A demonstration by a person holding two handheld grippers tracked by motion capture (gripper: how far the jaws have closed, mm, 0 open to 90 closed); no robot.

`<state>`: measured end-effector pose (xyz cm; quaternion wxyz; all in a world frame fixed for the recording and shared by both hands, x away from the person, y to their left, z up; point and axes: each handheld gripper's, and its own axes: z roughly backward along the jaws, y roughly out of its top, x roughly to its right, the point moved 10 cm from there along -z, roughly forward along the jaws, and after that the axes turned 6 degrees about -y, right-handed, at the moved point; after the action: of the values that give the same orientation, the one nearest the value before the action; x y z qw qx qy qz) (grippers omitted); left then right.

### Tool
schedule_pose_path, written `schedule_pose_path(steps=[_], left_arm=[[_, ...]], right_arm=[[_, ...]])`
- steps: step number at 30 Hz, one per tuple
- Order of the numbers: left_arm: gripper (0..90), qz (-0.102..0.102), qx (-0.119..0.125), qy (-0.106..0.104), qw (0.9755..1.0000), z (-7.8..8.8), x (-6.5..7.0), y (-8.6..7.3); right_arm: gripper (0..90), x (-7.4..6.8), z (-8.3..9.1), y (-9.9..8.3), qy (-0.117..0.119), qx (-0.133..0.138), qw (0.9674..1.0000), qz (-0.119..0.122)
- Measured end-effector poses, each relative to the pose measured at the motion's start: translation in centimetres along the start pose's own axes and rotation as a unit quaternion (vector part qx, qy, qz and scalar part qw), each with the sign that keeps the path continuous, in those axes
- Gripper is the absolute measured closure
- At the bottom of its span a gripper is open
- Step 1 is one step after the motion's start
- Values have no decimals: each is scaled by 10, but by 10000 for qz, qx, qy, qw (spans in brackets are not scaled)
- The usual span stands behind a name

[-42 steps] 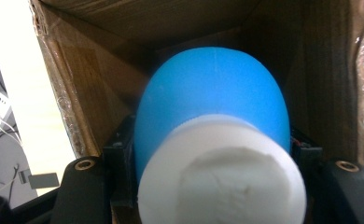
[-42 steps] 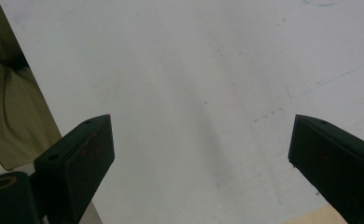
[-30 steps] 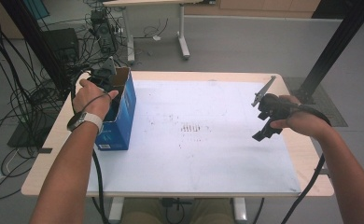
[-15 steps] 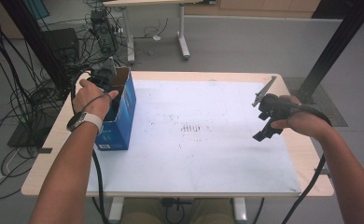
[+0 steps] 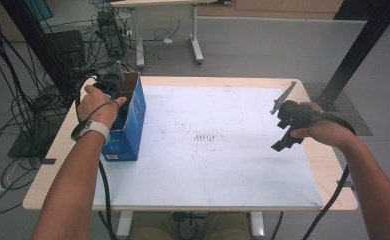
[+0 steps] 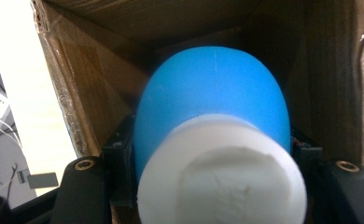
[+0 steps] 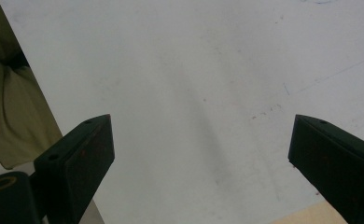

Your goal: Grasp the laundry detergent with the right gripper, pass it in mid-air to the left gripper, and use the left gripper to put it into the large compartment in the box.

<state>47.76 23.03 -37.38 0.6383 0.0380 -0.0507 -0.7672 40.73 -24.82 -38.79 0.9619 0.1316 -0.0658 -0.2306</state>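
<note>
One blue-and-white bottle, pinched by the left gripper inside the cardboard box, should be lifted straight; right gripper spread.

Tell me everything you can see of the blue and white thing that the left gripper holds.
The thing has a smooth, rounded blue body and a wide white end with a rough, matte face that points at the camera. It looks like plastic or foam. It sits between the black jaws of the left gripper, which press its sides, inside the open cardboard box at the table's left.
</note>
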Motion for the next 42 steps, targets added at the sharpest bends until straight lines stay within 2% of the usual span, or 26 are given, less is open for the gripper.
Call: schedule_pose_path(steps=[42], left_arm=[[373,-12,-9,-38,10000,0,0,1]], right_arm=[[69,-3,-2,3,22,-4,10000,20]])
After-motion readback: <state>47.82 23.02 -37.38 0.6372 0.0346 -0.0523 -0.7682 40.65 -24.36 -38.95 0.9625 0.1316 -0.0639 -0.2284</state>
